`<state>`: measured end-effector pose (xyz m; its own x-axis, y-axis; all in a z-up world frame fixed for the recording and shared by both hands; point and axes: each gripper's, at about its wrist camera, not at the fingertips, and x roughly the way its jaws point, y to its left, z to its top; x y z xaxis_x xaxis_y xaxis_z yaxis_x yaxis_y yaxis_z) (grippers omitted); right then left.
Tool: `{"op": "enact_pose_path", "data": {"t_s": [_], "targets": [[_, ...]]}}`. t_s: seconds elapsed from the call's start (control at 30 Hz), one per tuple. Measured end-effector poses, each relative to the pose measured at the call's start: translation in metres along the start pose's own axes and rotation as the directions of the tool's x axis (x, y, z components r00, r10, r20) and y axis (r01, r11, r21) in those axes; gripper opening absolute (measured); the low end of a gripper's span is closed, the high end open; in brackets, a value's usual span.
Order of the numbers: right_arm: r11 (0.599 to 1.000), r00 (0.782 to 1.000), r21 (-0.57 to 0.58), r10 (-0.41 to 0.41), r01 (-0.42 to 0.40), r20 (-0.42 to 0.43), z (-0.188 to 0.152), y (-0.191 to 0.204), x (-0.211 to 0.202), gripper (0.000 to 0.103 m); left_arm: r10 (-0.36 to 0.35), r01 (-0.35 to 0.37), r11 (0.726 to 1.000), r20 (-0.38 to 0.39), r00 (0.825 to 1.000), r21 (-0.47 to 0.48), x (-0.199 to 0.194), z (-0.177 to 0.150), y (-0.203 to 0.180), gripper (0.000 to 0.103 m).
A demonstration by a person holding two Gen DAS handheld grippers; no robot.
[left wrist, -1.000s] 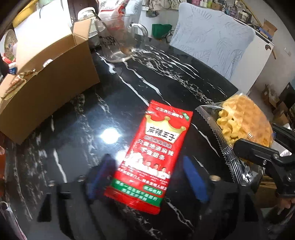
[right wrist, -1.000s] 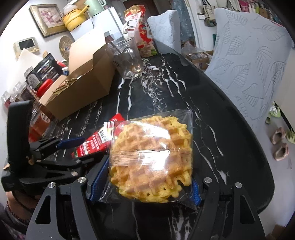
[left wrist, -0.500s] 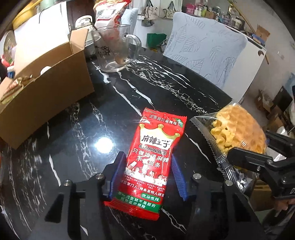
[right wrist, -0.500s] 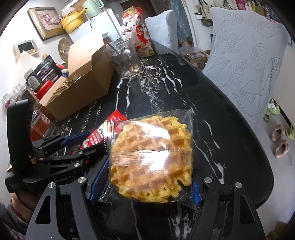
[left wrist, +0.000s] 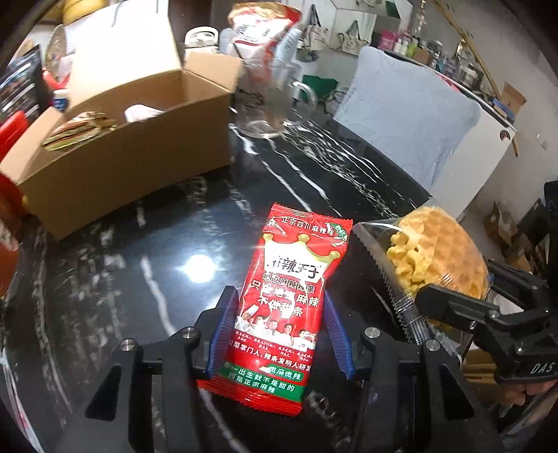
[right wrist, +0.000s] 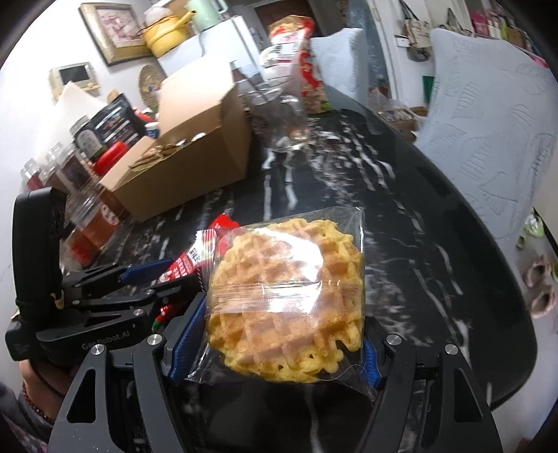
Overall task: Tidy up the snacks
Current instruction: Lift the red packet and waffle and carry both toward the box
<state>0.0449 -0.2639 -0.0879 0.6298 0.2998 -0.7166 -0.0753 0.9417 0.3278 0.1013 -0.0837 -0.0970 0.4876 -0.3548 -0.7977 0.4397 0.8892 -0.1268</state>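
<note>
The left gripper (left wrist: 279,334) is holding the red snack packet (left wrist: 289,306) by its lower half, its blue-padded jaws clamped against the packet's two long sides; the jaws have just been closing on it. The packet is pointing away from the gripper, its top end hanging above the black marble counter (left wrist: 146,265), and a bright light is reflecting in the polished surface just beside it.

The right gripper (right wrist: 270,334) is holding the wrapped waffle (right wrist: 289,299), a round waffle sealed in a clear bag, with its jaws pressing on the bag's left and right sides. In the left wrist view the same waffle is showing at the right, edge-on, close beside the red packet but apart from it. In the right wrist view the left gripper (right wrist: 153,278) is appearing at the lower left, with the red packet (right wrist: 195,258) partly hidden behind the waffle bag.

Toward the far left corner of the counter an open cardboard box (left wrist: 132,163) is standing with its flaps up; a gold-wrapped item (left wrist: 76,129) and something white are lying inside it. A glass mug (left wrist: 275,104) is standing just beside the box's far right corner, and a tall red and white bag (left wrist: 261,31) is rising behind the mug. Jars and bottles (right wrist: 69,167) are lining the counter's left edge.
</note>
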Motion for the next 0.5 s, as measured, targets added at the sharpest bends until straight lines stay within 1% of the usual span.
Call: {"op": "enact_pose_path", "data": {"t_s": [0.13,0.27,0.5], "targets": [[0.999,0.999,-0.033,0.036,-0.036,0.003,0.001,0.020,0.003,0.074,0.027,-0.026,0.999,0.042,0.999,-0.025,-0.023,-0.003,0.014,0.050],[0.994,0.996,-0.065,0.085,-0.084,0.014,0.006,0.042,0.005,0.074,0.062,-0.057,0.997,0.091,0.994,-0.049,-0.045,-0.001,0.027,0.050],[0.979,0.985,-0.130,0.165,-0.159,0.044,0.024,0.078,0.004,0.074,0.118,-0.105,0.991,0.181,0.976,-0.078,-0.082,0.009,0.049,0.050]]}}
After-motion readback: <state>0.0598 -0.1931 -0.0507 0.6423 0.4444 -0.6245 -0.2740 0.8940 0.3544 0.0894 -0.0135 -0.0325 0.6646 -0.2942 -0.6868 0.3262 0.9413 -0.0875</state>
